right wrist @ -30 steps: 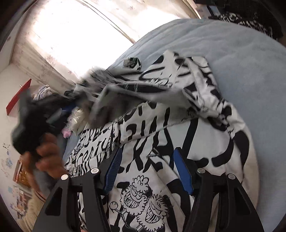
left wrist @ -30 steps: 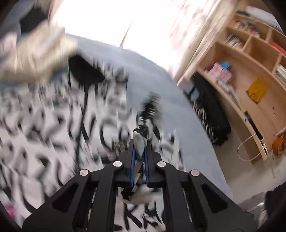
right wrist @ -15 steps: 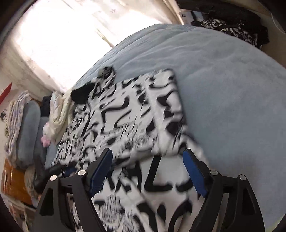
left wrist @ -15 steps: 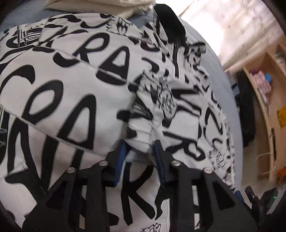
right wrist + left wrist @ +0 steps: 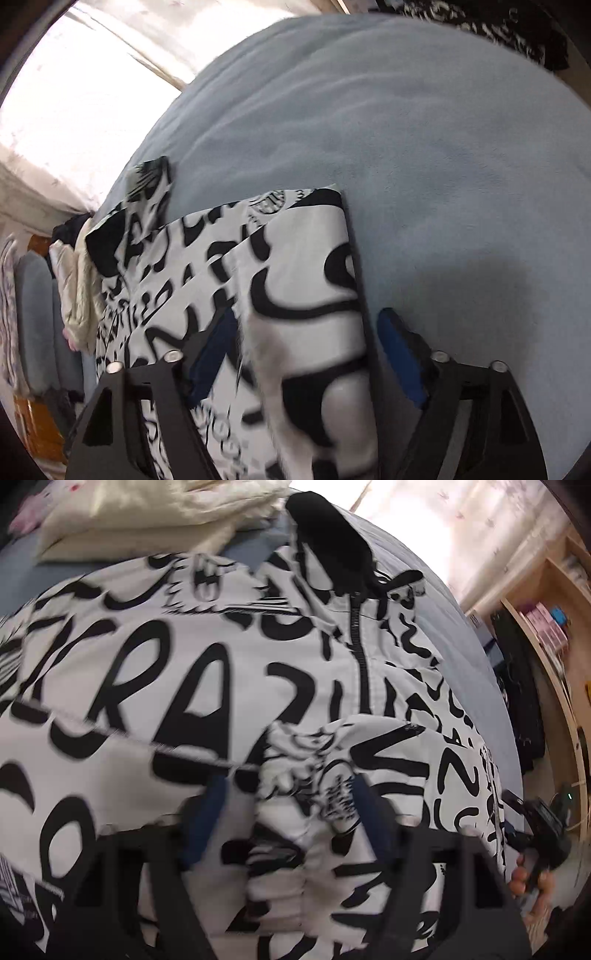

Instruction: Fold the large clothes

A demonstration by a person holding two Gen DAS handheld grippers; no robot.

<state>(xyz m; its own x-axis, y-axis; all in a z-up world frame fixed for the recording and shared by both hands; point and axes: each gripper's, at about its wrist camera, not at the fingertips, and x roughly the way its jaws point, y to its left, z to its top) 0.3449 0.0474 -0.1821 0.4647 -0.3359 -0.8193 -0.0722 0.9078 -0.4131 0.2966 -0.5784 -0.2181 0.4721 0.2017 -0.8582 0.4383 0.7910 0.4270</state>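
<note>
The blue bed (image 5: 424,155) took up nearly all I could see, and spread across it lay the jacket (image 5: 229,672), white with heavy black lettering, its zip running away from me toward the black hood (image 5: 325,550) at the far end. I judged I was midway through the fold: one sleeve (image 5: 373,753) was already laid back over the chest, and the body's right edge (image 5: 351,258) lay straight on the blanket. My left tongs (image 5: 288,805) stood released, their jaws having just eased inward a little, with the bunched cuff of that sleeve lying between the blue pads but not pressed by them. My right tongs (image 5: 306,343) were likewise released, jaws just narrowed from wider, straddling the jacket's right edge with one pad over the cloth and the other over bare blanket. The next move, as I reckoned it, called for closing on that edge cleanly, taking both layers and not the blanket beneath, then carrying it across without dragging the sleeve out of place. Around the work lay a cream pile of bedding (image 5: 147,513) at the far left, close against the hood, which could crowd a fold toward that end. A wooden shelf unit (image 5: 554,635) stood off to the right, well clear of the bed.
</note>
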